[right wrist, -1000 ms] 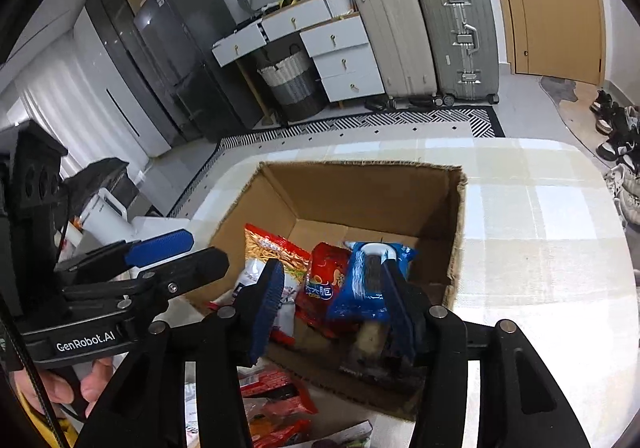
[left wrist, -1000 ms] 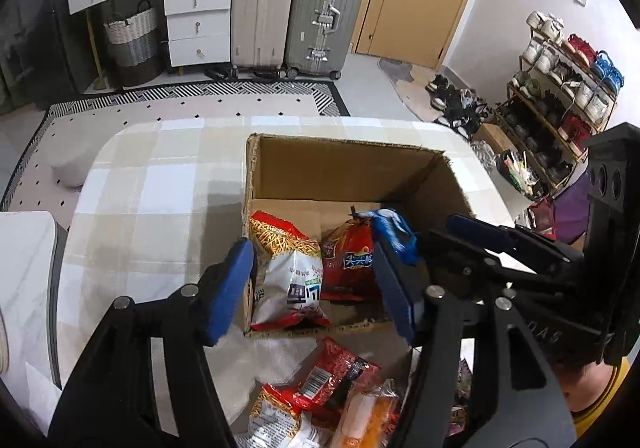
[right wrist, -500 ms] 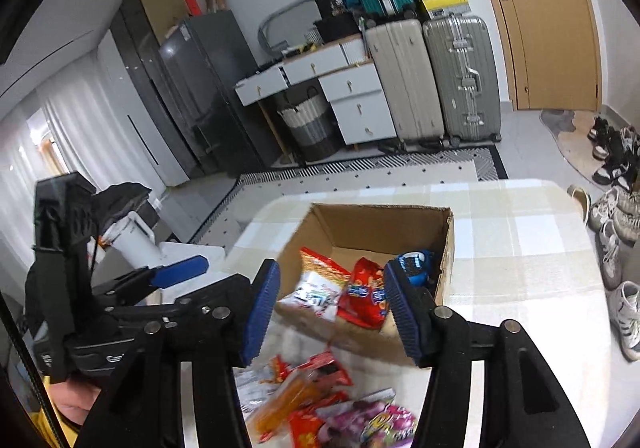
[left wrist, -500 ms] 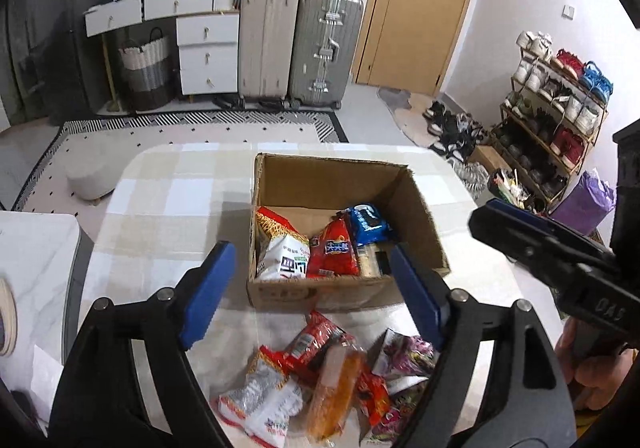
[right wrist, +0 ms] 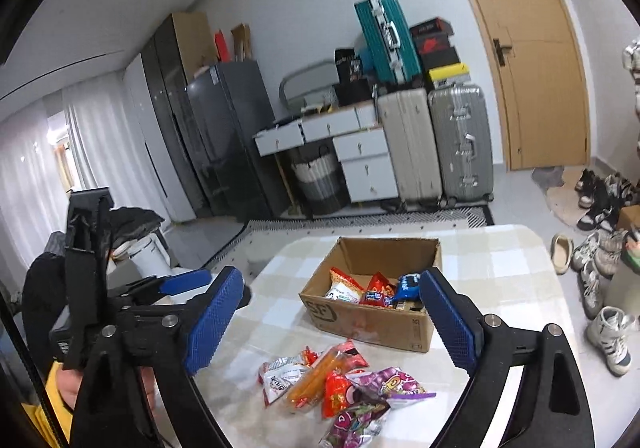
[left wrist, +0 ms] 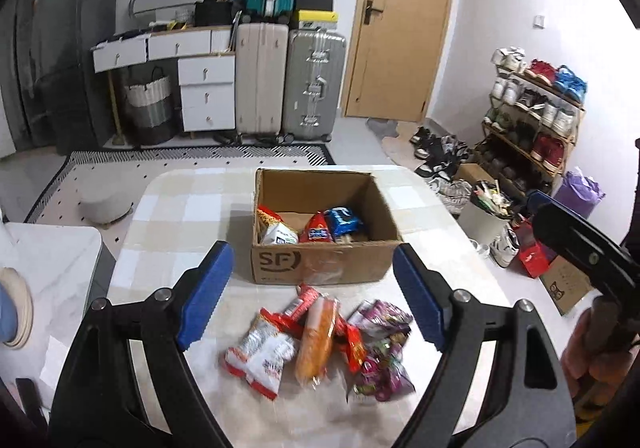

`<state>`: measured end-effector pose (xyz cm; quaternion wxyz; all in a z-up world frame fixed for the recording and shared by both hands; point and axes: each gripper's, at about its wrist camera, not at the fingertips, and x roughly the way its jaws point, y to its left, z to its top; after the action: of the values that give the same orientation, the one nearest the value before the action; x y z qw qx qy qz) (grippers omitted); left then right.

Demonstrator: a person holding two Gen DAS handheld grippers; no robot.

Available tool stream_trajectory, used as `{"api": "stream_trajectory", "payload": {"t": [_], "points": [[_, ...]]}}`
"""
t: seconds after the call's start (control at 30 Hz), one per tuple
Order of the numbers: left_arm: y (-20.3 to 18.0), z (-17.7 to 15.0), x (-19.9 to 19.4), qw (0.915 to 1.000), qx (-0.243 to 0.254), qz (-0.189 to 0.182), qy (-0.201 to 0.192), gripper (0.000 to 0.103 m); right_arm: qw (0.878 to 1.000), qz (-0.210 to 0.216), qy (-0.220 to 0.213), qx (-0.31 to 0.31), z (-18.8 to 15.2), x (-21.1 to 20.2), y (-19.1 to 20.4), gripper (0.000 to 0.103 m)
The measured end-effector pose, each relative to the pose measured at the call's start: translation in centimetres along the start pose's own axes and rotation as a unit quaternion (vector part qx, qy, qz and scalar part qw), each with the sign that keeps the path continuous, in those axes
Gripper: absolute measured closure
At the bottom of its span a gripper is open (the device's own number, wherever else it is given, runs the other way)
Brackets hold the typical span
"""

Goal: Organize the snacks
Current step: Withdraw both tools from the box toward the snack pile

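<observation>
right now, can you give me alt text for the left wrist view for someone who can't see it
An open cardboard box holding a few snack packets sits on a checked table, with a loose pile of snacks in front of it. The left gripper hangs open and empty above the pile, blue fingers spread wide. Suitcases, drawers and a shoe rack fill the room behind.

We see the cardboard box (left wrist: 324,264) on the table (left wrist: 180,216), packets inside; loose snacks (left wrist: 320,340) lie before it.

checked table (left wrist: 188,216) bearing a cardboard box (left wrist: 324,268) and, just before it, a heap of snack packets (left wrist: 320,340)
</observation>
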<state>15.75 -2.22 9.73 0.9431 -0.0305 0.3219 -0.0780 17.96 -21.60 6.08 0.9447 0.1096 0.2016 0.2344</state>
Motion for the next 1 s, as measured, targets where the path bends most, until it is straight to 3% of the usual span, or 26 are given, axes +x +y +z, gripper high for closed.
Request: {"api": "stream_trajectory", "payload": {"t": [0.27, 0.5, 0.6, 0.67, 0.73, 1.0], "points": [[-1.4, -4.3, -8.7, 0.9992, 0.003, 0.004, -0.039, 0.019, 0.999, 0.004, -0.027, 0.016, -3.5, -4.5, 2.0, 0.004], [-0.5, -7.9, -12.8, 0.9985, -0.01, 0.014, -0.051, 0.018, 0.997, -0.014, -0.044, -0.062, -6.9, -7.3, 5.0, 0.002], [0.4, -9.4, -13.5, 0.9982, -0.018, 0.015, -0.055, 0.013, 0.994, -0.024, -0.051, -0.093, -9.0, -8.1, 6.1, 0.001], [1.1, -10.9, -13.8, 0.9981, -0.027, 0.01, -0.055, 0.0, 0.992, -0.014, -0.06, -0.106, -10.5, -8.5, 6.4, 0.001], [1.9, -11.8, -12.9, 0.9979, -0.029, 0.011, -0.057, 0.0, 0.991, 0.005, -0.064, -0.119, -11.9, -8.5, 6.8, 0.001], [3.1, -15.1, -7.1, 0.9997, -0.02, 0.011, -0.009, 0.0, 0.988, -0.003, -0.047, -0.147, -15.1, -5.7, 7.1, 0.001]]}}
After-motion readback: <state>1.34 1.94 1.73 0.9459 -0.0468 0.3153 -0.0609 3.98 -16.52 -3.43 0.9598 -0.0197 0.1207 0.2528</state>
